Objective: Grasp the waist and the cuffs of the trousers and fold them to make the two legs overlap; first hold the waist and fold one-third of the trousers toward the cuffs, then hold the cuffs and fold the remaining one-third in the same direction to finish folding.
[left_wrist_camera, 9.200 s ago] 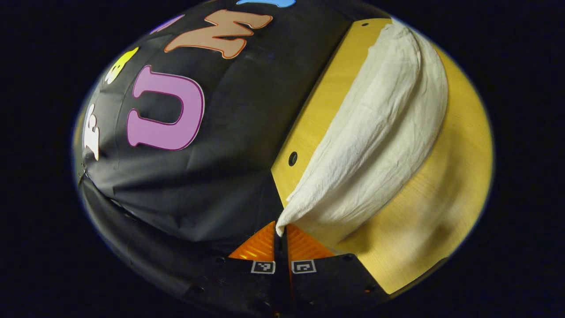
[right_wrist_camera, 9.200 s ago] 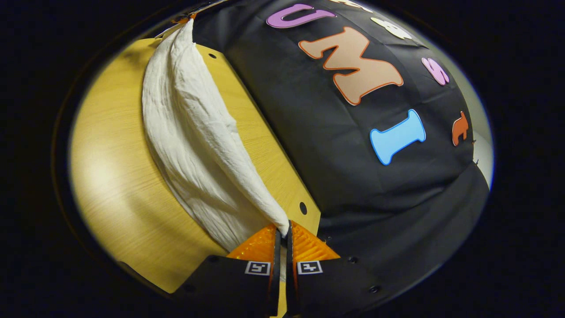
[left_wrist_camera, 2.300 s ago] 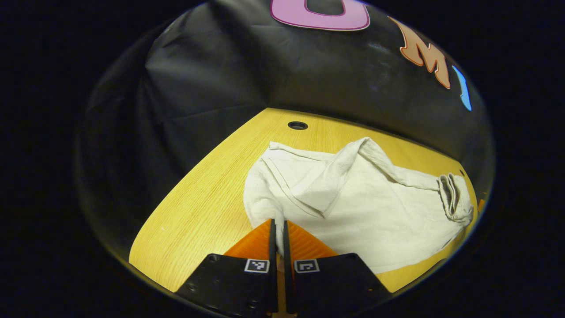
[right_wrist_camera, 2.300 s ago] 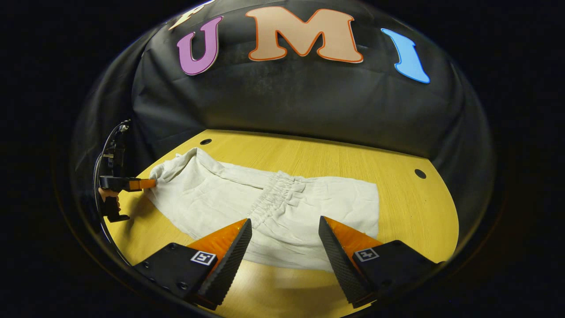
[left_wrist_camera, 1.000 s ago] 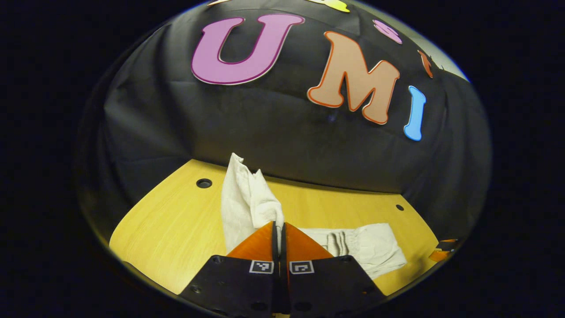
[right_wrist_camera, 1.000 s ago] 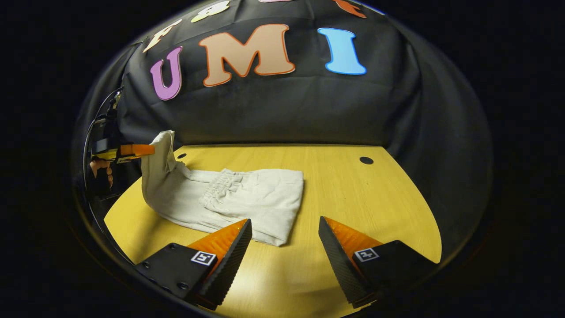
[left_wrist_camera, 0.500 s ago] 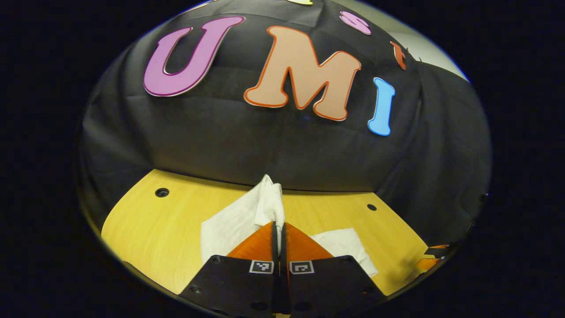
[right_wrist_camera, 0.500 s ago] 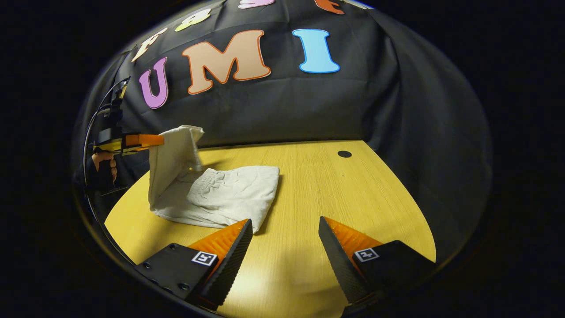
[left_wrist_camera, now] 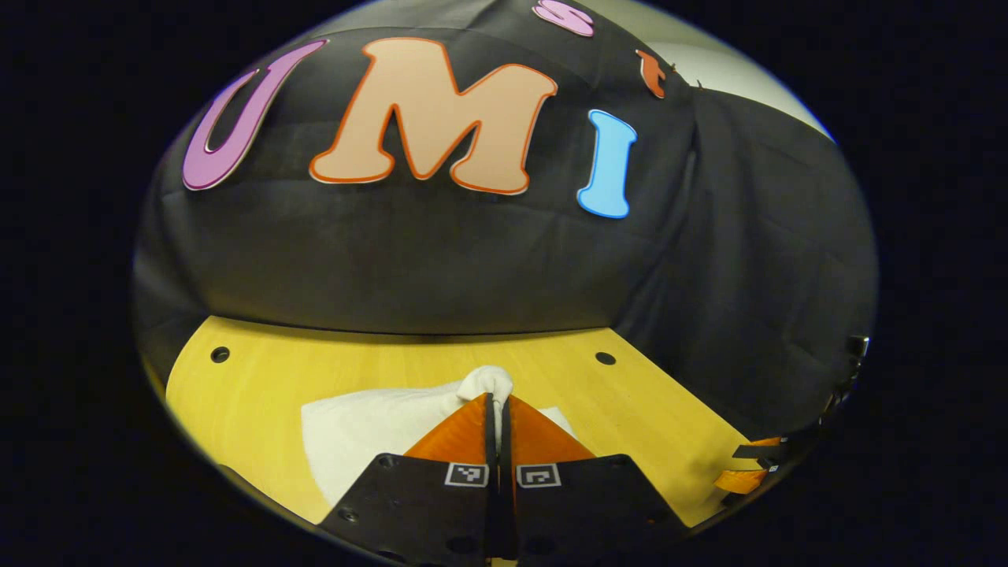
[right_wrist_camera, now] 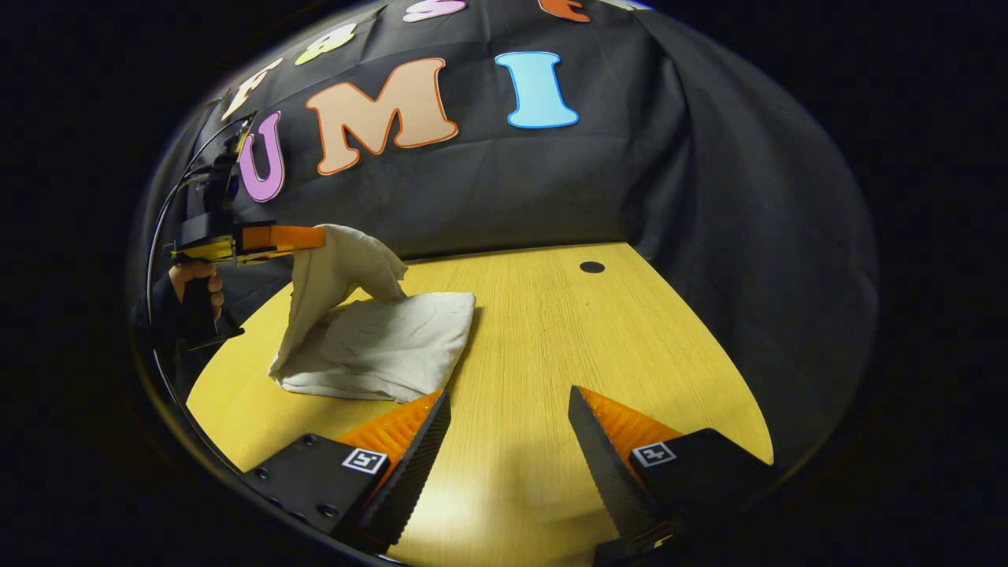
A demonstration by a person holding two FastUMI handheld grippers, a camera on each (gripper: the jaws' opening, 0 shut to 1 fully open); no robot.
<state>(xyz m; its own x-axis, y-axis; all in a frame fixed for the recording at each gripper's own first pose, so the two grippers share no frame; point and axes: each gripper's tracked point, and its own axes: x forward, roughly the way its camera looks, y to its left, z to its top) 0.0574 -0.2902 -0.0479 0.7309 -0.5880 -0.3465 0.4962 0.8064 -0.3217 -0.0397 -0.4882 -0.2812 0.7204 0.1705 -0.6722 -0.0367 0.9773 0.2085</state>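
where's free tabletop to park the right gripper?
Bare table runs from the trousers to the hole and the booth wall. It is crowded at the trousers, where the left gripper holds the cuff end up. The right gripper is open.

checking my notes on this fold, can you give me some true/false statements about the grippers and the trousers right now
1. The left gripper is shut on a raised end of the trousers. True.
2. The right gripper is clamped on the cloth. False: its jaws stand wide open over the bare table, holding nothing.
3. The trousers lie spread flat at full length. False: they sit in a folded stack, with one end lifted above it.
4. A hand grips the handle of the left gripper. True.
5. The trousers hang off the table's edge. False: they rest on the tabletop.
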